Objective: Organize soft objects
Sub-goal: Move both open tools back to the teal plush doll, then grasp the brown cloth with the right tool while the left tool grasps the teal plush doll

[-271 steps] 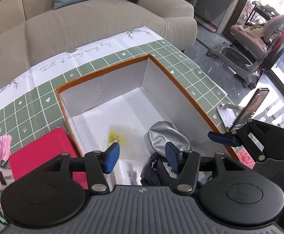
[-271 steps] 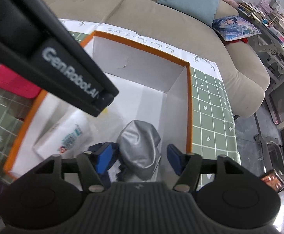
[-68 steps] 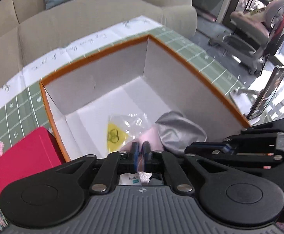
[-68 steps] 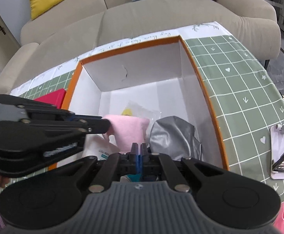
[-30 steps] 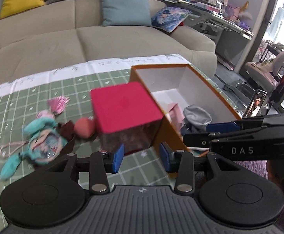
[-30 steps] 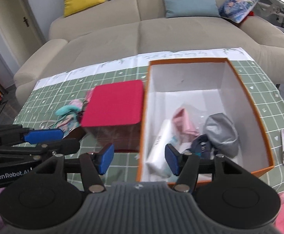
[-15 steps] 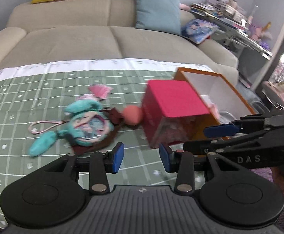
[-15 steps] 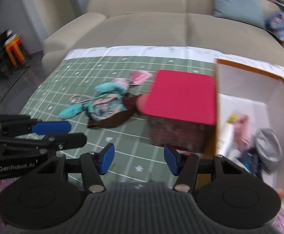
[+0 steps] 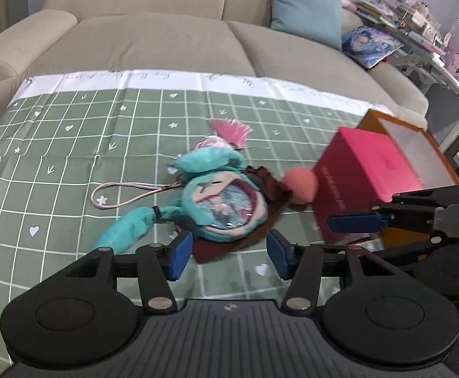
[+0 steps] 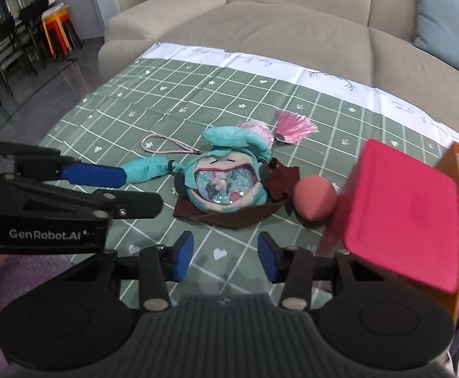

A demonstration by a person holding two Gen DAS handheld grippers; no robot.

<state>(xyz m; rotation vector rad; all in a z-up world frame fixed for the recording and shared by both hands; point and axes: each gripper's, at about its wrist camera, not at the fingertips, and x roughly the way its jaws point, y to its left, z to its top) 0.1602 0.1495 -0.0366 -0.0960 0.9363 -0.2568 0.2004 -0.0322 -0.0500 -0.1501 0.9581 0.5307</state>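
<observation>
teal plush pouch (image 9: 221,201) lies on the checked cloth (image 9: 72,145) dead ahead of the left gripper (image 9: 228,253), closer than the right gripper (image 10: 226,256); both spread, empty. long axis probably left-right, blurry.

My view takes in a home living room: a beige sofa (image 9: 172,37) with a blue cushion (image 9: 306,6), and a table under a green checked cloth (image 9: 72,145).
</observation>
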